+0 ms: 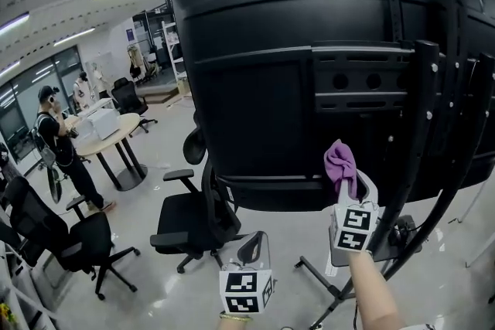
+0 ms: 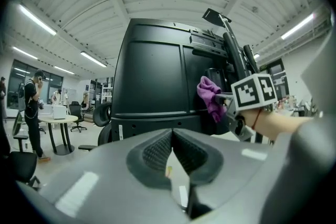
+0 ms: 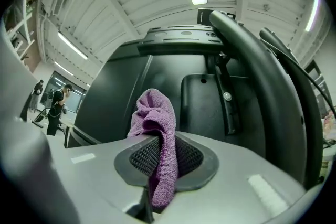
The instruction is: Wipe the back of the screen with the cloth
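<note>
The large black back of the screen (image 1: 263, 89) fills the upper head view, mounted on a black stand (image 1: 421, 166). My right gripper (image 1: 349, 183) is shut on a purple cloth (image 1: 341, 163), which it holds up against the lower middle of the screen's back. In the right gripper view the cloth (image 3: 156, 136) bunches up between the pads, just short of the black panel (image 3: 157, 76). My left gripper (image 1: 254, 247) hangs lower, below the screen's bottom edge, shut with nothing in it. The left gripper view shows the cloth (image 2: 210, 96) and screen (image 2: 157, 81) ahead.
A black office chair (image 1: 193, 220) stands below the screen at the left. A second chair (image 1: 54, 236) and a round white table (image 1: 108, 131) are further left, with a person (image 1: 58, 151) standing beside it. The stand's legs (image 1: 325, 282) spread over the floor.
</note>
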The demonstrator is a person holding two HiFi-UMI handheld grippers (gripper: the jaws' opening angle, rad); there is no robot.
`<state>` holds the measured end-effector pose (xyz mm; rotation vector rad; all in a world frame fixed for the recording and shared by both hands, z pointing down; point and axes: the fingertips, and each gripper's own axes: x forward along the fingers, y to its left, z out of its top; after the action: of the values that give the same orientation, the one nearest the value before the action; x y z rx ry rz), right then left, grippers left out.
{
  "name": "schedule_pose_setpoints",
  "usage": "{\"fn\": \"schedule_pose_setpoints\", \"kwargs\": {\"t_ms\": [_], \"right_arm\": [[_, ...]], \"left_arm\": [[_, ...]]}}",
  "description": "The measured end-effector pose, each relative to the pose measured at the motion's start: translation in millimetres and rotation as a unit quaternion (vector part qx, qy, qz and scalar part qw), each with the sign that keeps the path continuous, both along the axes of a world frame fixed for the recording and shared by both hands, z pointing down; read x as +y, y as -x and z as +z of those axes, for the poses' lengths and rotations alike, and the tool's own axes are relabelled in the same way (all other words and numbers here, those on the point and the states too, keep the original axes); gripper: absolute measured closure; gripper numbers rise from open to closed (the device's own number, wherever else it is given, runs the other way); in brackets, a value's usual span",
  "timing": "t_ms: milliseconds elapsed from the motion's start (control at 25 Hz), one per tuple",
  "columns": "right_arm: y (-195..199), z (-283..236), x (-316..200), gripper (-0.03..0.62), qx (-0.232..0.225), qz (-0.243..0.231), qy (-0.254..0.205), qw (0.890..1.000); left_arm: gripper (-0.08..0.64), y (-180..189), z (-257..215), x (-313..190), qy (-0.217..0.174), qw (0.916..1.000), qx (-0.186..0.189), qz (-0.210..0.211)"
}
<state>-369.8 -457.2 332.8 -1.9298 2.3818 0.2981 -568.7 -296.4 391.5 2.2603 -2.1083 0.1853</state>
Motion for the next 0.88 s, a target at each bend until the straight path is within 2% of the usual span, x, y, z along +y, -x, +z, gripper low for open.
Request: {"fn": "schedule_pose_setpoints", "kwargs": {"t_ms": [80,160,360,480,640,760,880], "right_arm": [[11,6,-8,0.54,-0.002,0.008,0.009,1.0],[36,10,-8,0.541,0.005,-0.007,0.01,1.0],[126,8,8,0.54,0.033,-0.095,0.0,0.995],[183,6,22,0.541,0.062,-0.166,0.005,0.984],[252,8,32,0.541,0.109,-0.244,0.006,0.964],[291,7,32,0.54,0.125,-0.281,0.007,0.952],[312,6,31,0.54,0.146,-0.297,0.0,0.944]], "left_arm": [[0.552,15,-1,-13,-0.001,1.0,0.0,0.001],[0.552,31,1,-23,-0.001,1.0,0.004,-0.004],[0.552,71,10,-34,0.002,0.9993,0.02,-0.032],[0.552,87,14,-32,0.007,0.9985,0.026,-0.048],[0.552,104,23,-28,0.015,0.9971,0.031,-0.068],[0.552,114,25,-30,0.015,0.9965,0.032,-0.076],[0.552,118,24,-33,0.013,0.9961,0.03,-0.082]]}}
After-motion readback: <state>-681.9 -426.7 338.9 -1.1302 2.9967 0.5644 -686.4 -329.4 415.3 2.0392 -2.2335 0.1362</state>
